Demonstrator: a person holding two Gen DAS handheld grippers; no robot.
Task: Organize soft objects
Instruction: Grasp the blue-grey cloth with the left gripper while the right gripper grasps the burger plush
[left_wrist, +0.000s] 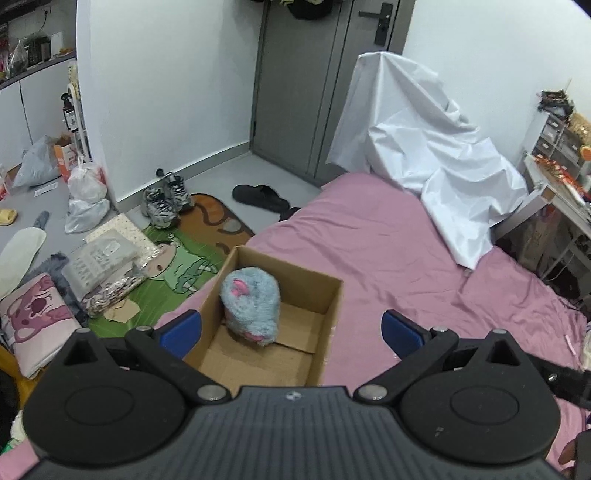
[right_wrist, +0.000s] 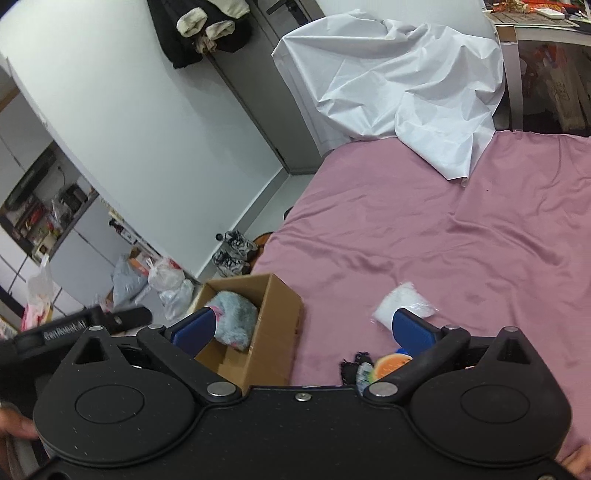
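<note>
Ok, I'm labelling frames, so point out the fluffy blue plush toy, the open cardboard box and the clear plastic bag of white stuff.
Fluffy blue plush toy (left_wrist: 249, 302): left wrist view, furry body.
Open cardboard box (left_wrist: 332, 302): left wrist view, right wall.
Clear plastic bag of white stuff (right_wrist: 402, 301): right wrist view, middle.

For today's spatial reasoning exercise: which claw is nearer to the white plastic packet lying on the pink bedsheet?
Right. The right claw hangs open with one fingertip just before the white packet. The left claw hovers open over the cardboard box, with no packet in its view.

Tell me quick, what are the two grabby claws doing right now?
Left gripper: open wide, holding nothing; the fluffy blue toy sits loose in the cardboard box.
Right gripper: open wide, holding nothing.
</note>
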